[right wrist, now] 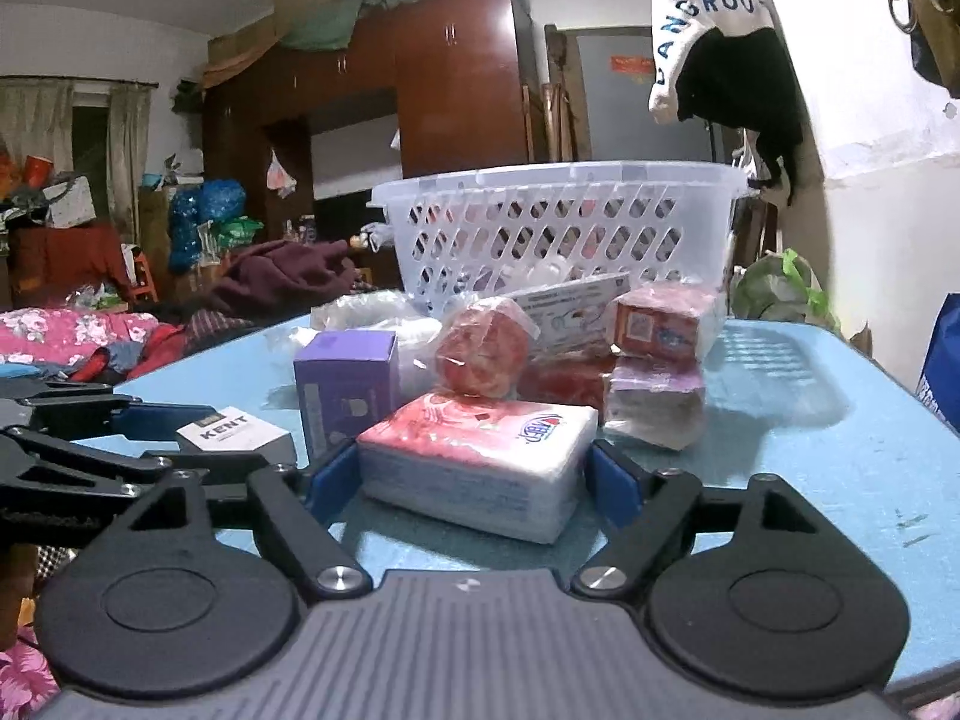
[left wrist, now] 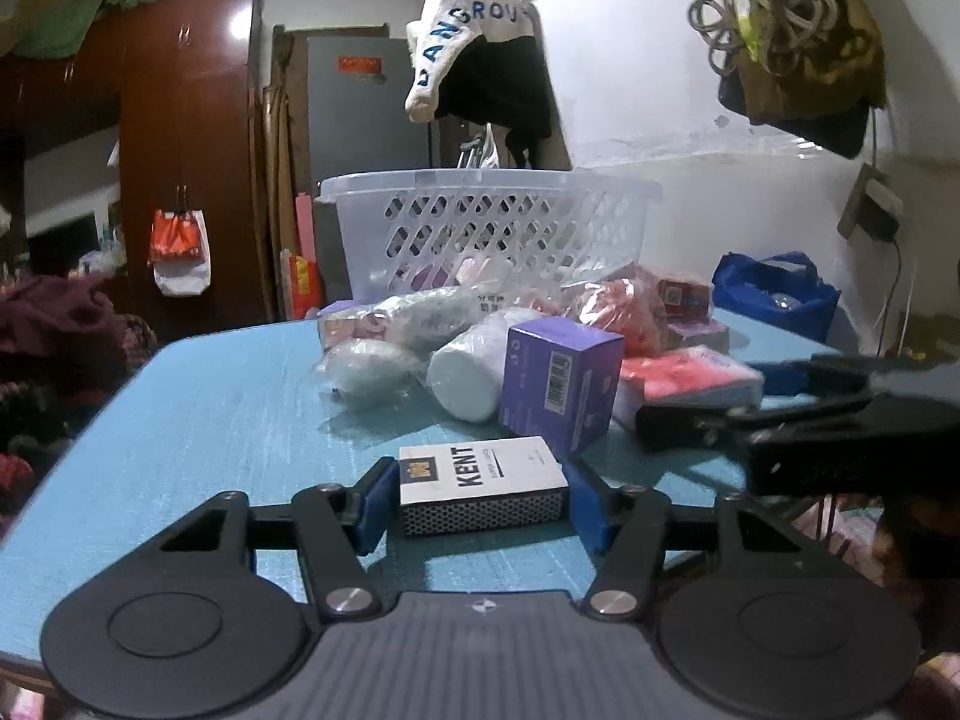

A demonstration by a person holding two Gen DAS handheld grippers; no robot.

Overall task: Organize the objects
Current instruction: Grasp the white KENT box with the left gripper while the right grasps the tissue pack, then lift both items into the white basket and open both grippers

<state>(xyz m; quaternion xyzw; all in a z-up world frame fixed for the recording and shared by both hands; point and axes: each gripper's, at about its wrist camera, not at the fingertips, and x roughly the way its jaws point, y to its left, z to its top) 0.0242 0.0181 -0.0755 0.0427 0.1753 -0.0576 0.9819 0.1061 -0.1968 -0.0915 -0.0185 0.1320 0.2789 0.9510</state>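
Both grippers sit low and level over the blue table (left wrist: 198, 396), fingers pointing toward the white basket (left wrist: 492, 222) at the far edge. The left gripper (left wrist: 483, 501) has its blue pads pressed to both short ends of the Kent pack (left wrist: 480, 489), which lies flat on the table near the front, holding it. The right gripper (right wrist: 474, 471) brackets the tissue pack (right wrist: 480, 456), its blue pads (right wrist: 615, 489) at either side of the pink-and-white wrap; the left pad touches, the right one looks just shy or barely touching, so I cannot tell whether it truly grips. From the left view, the right gripper comes in dark and blurred from the right edge, its tips hiding part of the tissue pack. From the right view, the left gripper's black linkage covers the lower half of the Kent pack. Behind them sits the pile: a purple box (left wrist: 561, 384) upright beside a white roll (left wrist: 474, 369), clear bags (left wrist: 384, 354), a red wrapped ball (right wrist: 483, 354), small stacked packs (right wrist: 657, 360). Basket contents show only as pink and white shapes through the lattice, hard to make out. The table's right corner is cut off.
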